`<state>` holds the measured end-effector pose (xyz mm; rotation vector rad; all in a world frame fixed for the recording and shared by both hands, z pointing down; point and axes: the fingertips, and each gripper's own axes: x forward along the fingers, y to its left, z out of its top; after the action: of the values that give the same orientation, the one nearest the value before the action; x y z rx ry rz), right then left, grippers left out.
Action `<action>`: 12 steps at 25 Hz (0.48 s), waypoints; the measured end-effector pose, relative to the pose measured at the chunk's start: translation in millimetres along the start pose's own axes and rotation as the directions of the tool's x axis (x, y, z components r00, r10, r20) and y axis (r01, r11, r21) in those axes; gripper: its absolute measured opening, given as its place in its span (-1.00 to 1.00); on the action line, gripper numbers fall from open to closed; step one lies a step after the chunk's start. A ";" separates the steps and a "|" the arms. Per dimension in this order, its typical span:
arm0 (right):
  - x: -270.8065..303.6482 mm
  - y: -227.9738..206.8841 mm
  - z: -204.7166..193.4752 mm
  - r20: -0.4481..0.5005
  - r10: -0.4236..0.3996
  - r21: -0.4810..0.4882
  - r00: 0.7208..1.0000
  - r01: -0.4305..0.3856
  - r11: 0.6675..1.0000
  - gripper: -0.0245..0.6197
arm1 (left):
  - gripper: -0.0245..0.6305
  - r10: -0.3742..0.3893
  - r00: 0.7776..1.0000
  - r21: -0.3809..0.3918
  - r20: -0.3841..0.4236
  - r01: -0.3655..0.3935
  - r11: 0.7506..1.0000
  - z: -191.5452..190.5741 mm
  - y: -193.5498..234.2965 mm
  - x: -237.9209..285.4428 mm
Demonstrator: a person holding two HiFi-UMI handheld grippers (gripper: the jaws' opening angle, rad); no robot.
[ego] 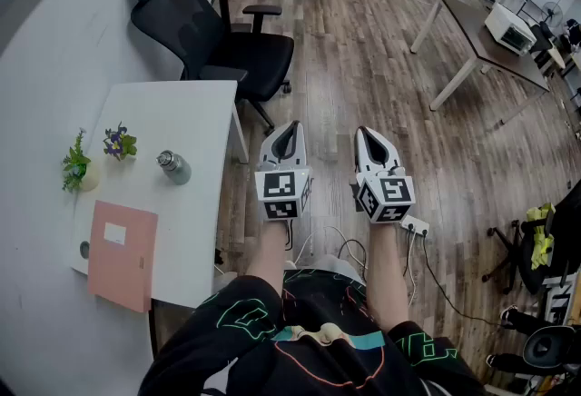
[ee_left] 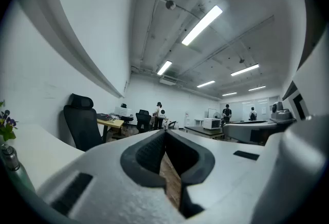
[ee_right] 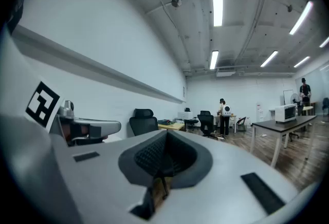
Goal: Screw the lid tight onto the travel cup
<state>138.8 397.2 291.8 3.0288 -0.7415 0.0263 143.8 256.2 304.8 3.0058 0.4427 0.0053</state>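
Well, I hold left tool [ego: 290, 133] and right tool [ego: 368, 138] closed, empty, level over the floor [ego: 363, 67]. It's a resting pose, I judge, with the task not begun. Cup [ego: 172, 167] stands on the bench [ego: 186, 108], well left of both.

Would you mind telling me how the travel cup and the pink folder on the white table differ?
The travel cup stands upright; the pink folder lies flat. The cup is grey and metallic, the folder pink with a white label. The cup covers far less of the surface than the folder. Both sit on the white table.
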 end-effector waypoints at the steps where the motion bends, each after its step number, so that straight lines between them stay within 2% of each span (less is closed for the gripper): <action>1: -0.1 -1.3 1.4 0.008 -0.009 0.011 1.000 0.009 1.000 -0.91 | -0.92 -0.002 1.000 0.002 0.001 0.002 1.000 0.9 0.1 0.0; 5: -2.2 -7.6 5.9 0.016 -0.039 0.041 0.999 0.038 0.998 -0.91 | -0.92 -0.015 1.000 0.011 0.007 0.015 1.000 5.7 -2.7 -0.9; 12: -0.1 -12.9 13.1 0.022 -0.043 0.049 0.999 0.042 0.998 -0.91 | -0.92 -0.012 1.000 0.014 0.020 0.012 1.000 13.2 0.4 1.9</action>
<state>144.8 408.3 278.5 3.0951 -0.6873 0.0085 146.0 255.0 291.7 3.0137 0.4610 -0.0283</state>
